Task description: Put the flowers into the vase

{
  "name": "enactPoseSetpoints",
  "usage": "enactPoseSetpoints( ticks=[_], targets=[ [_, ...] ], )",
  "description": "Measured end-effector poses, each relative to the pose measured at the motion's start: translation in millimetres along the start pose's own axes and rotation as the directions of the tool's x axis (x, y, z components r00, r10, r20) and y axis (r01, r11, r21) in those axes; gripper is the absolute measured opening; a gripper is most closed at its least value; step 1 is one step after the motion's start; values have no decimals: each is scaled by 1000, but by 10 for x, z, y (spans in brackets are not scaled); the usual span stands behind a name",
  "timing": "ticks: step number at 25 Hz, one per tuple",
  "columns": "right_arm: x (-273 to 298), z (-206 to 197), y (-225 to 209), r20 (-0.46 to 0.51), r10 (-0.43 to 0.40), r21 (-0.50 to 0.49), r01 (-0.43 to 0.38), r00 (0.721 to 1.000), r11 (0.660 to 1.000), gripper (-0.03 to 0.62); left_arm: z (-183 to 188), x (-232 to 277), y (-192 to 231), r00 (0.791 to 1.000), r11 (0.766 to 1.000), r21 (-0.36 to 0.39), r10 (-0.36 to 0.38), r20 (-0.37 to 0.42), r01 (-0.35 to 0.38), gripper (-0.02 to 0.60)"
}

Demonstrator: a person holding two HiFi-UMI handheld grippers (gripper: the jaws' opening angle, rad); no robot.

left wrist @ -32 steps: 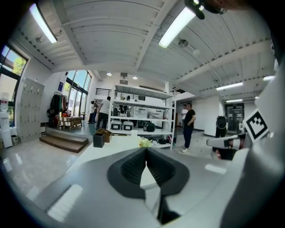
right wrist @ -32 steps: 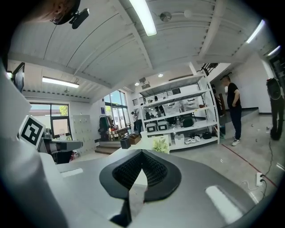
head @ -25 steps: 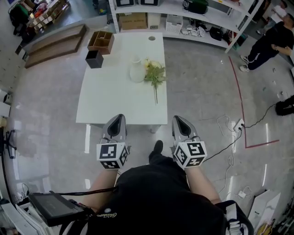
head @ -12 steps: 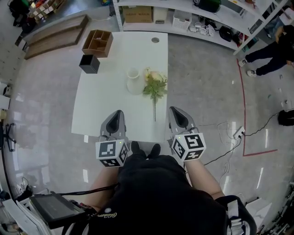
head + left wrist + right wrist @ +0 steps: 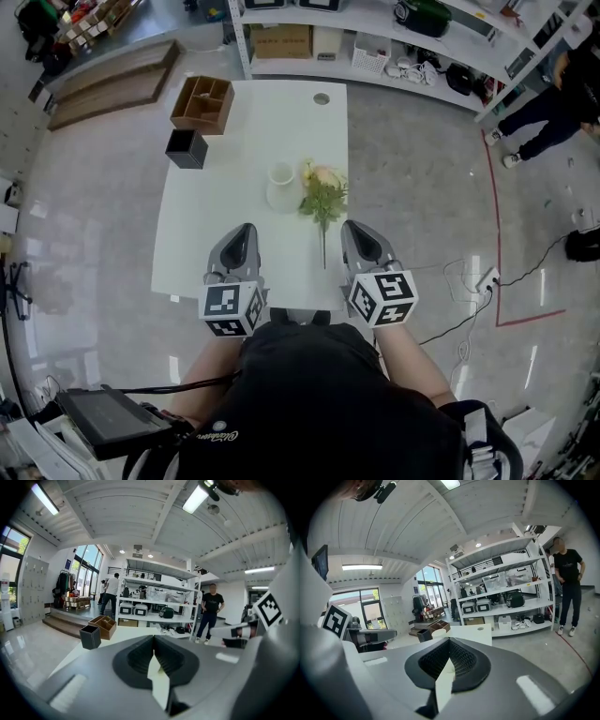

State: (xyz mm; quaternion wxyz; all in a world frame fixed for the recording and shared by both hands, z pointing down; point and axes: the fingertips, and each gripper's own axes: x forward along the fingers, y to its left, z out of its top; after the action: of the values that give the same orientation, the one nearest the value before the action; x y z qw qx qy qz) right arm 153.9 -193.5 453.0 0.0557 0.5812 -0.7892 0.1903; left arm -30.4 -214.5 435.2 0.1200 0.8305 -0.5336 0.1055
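Observation:
A white vase [image 5: 281,187] stands upright mid-table on the white table [image 5: 216,234]. Right beside it lies a bunch of flowers [image 5: 323,192], pale blooms by the vase and the thin stem pointing toward me. My left gripper [image 5: 246,229] hangs over the table's near edge, in front of the vase, shut and empty. My right gripper [image 5: 351,227] is level with it just right of the stem's end, also shut with nothing held. In the left gripper view the left gripper [image 5: 153,637] meets at the tip; so does the right gripper [image 5: 449,639] in its own view.
A black box [image 5: 187,148] and a wooden organiser [image 5: 202,103] sit at the table's far left corner. White shelving [image 5: 375,37] runs behind the table. A person [image 5: 553,103] stands at the far right. Red floor tape [image 5: 495,234] and cables [image 5: 469,272] lie right of the table.
I have stepped forward to the table. Both grippers, which were over the floor short of it, now reach over its near edge. Their jaws stayed shut.

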Motion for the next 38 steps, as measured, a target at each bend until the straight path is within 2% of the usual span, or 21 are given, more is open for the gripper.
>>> enactPoseSetpoints(
  ticks=[6,8,10,12,15,17,21,25,28,32,34,38],
  targets=[
    [290,-343,-80,-144,-7,33,12,990,999,0,-113,127,48,999,1000,-12,-24,-44,23,6],
    [438,-527,-149,-225,-6,61,20,974,998,0,-138,166,48,998,999,-22,-38,-55,37,6],
    [606,-761,-232,-326,-5,86,35,945,996,0,-152,198,31,997,998,-34,-58,-59,56,6],
    [777,-1017,-288,-432,27,134,34,902,990,2,-169,216,13,995,997,-35,-72,-62,70,6],
    [994,-1320,-335,-556,105,223,26,825,974,111,-194,217,-9,994,996,-29,-84,-66,82,6],
    [1111,-1493,-414,-624,124,254,50,772,966,141,-210,213,-1,994,996,-32,-87,-67,85,6],
    [1249,-1816,-443,-727,251,376,63,639,925,203,-238,198,48,994,996,-39,-85,-72,83,6],
    [1336,-1952,-491,-760,334,459,96,557,883,208,-268,165,137,994,996,-47,-75,-76,71,6],
    [1376,-2011,-524,-774,378,500,124,508,857,170,-291,135,189,994,996,-53,-70,-80,66,6],
    [1393,-2062,-554,-784,394,518,155,479,841,122,-315,100,244,994,996,-58,-66,-84,61,6],
    [1399,-2092,-571,-793,384,507,162,473,847,90,-320,96,272,994,997,-58,-64,-85,59,6],
    [1425,-2113,-569,-802,370,488,157,468,859,66,-327,102,307,994,997,-54,-64,-89,59,6]
  ],
)
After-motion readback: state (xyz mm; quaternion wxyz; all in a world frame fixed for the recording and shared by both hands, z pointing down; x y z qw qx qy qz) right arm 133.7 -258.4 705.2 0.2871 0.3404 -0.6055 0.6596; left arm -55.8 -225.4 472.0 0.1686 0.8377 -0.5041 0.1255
